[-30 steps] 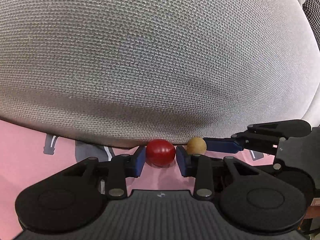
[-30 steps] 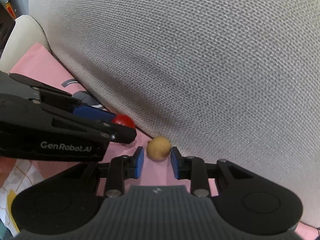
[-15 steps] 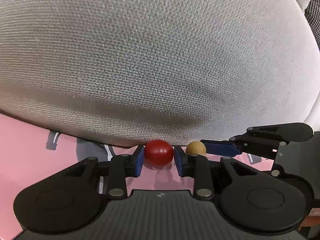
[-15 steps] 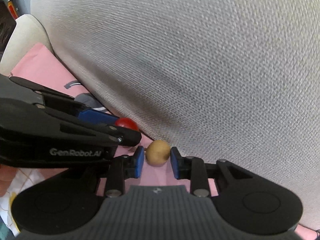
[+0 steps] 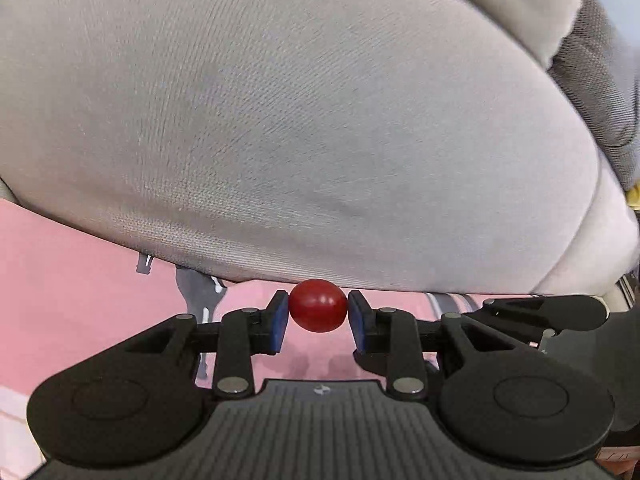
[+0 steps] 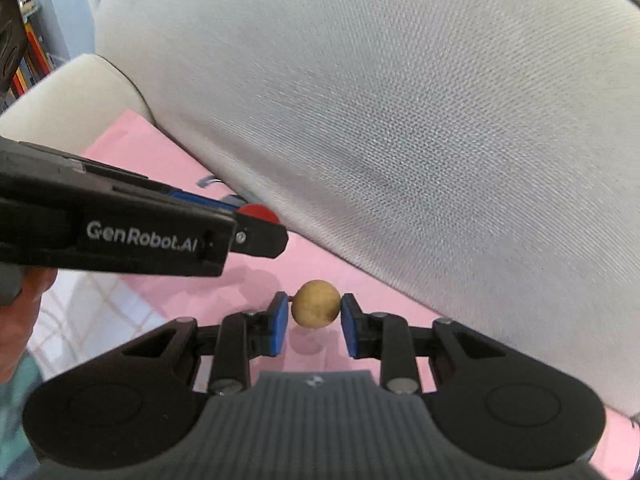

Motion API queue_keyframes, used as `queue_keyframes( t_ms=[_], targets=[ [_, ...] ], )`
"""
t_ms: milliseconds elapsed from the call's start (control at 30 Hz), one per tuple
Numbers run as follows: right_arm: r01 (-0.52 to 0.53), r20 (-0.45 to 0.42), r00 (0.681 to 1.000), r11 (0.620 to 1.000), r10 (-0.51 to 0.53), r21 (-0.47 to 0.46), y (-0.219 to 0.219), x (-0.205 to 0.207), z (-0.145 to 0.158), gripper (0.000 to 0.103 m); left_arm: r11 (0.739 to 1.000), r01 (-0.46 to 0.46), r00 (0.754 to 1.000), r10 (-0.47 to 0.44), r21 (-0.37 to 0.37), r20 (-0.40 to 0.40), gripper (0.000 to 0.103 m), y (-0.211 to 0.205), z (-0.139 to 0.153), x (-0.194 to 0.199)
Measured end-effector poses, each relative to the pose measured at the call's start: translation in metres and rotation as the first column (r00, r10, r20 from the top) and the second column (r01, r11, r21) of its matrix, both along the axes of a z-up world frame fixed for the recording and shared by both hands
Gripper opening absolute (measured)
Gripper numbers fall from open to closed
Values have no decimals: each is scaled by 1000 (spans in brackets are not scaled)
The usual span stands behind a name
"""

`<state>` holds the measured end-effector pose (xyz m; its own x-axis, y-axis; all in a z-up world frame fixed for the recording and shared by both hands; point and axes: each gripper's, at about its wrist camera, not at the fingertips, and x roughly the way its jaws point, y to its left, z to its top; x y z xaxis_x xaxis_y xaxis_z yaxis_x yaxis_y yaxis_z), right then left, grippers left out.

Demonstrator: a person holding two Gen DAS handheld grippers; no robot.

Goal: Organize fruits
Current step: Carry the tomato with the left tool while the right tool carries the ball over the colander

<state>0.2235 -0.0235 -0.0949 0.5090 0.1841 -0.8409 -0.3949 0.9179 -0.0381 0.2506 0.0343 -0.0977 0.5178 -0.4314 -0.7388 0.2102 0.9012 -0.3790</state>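
Note:
A small round red fruit (image 5: 318, 305) is pinched between the blue pads of my left gripper (image 5: 318, 318), which is shut on it and holds it above the pink cloth (image 5: 72, 280). In the right wrist view a small tan round fruit (image 6: 316, 304) sits between the blue pads of my right gripper (image 6: 315, 320), shut on it and lifted off the cloth, with its shadow below. The left gripper (image 6: 256, 236) also shows there at the left, the red fruit (image 6: 258, 212) peeking over its tip. The right gripper's finger (image 5: 544, 312) appears at the right of the left wrist view.
A large grey fabric cushion (image 5: 320, 120) fills the view just behind both fruits. The pink cloth (image 6: 320, 264) carries a grey printed figure (image 5: 200, 292). A cream armrest (image 6: 72, 96) lies at the far left, and a hand (image 6: 20, 320) shows at the left edge.
Both grippers have risen off the cloth with their fruits and pulled back from the cushion's base. The left jaws closed onto the red fruit, and the tan fruit left the left wrist view.

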Motion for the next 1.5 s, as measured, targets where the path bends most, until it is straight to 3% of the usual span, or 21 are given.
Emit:
queue_keyframes(
  t_ms=[367,900,1133,1500],
  targets=[
    [43,64,997,998,-47,54,-19,-71,38,25,997,72,993,-73,13,95,35,-31,55,-66],
    [175,120,975,979,-188,109,-82,-173,54,25,971,237,960,-239,35,147,35,-93,98,-149],
    [254,126,955,960,-267,115,-117,-204,53,25,955,294,947,-296,31,129,35,-115,98,-163],
    [369,82,921,919,-382,136,-161,-227,29,25,928,365,930,-367,68,20,35,-141,68,-161]
  ],
)
